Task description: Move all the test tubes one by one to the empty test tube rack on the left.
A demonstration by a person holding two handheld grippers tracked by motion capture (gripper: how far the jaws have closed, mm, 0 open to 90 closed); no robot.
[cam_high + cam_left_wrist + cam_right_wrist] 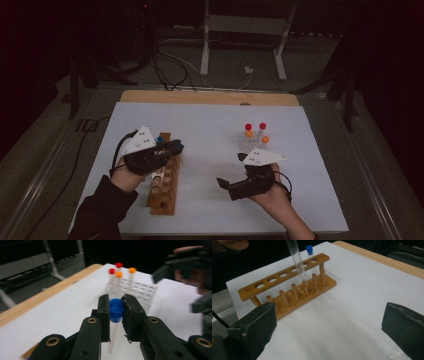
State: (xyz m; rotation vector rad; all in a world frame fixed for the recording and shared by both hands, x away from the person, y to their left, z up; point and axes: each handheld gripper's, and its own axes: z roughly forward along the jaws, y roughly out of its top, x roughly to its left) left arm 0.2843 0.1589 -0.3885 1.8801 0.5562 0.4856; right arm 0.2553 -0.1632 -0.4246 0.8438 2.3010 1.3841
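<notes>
- Far left, my left gripper [176, 147] hangs over the far end of the wooden rack [164, 192], the grey plate on top tilted up toward the camera.
- In the left gripper view its jaws are pinched on a clear tube [113, 336] right at the blue cap [116, 310]; the glass hangs down between the jaws toward the white sheet [210, 130].
- From the right gripper view that same tube [297, 260] comes down at a slight tilt over the rack [287, 287], its lower end at the level of the top bar with the holes; whether it has entered a hole I cannot tell.
- Just beyond it in that view, a second blue-capped tube [311, 258] stands upright in a hole near the rack's far end.
- Moving right, bare sheet lies between the rack and my right gripper [231, 172].
- That gripper's jaws are spread wide, nothing between them, and they point left toward the rack.
- Beyond it on the sheet stands a clear stand [254, 145] with four upright tubes: two red caps [248, 126] at the back, two orange caps [265, 139] nearer me.
- The stand is well apart from the rack, just behind the right hand [272, 197].
</notes>
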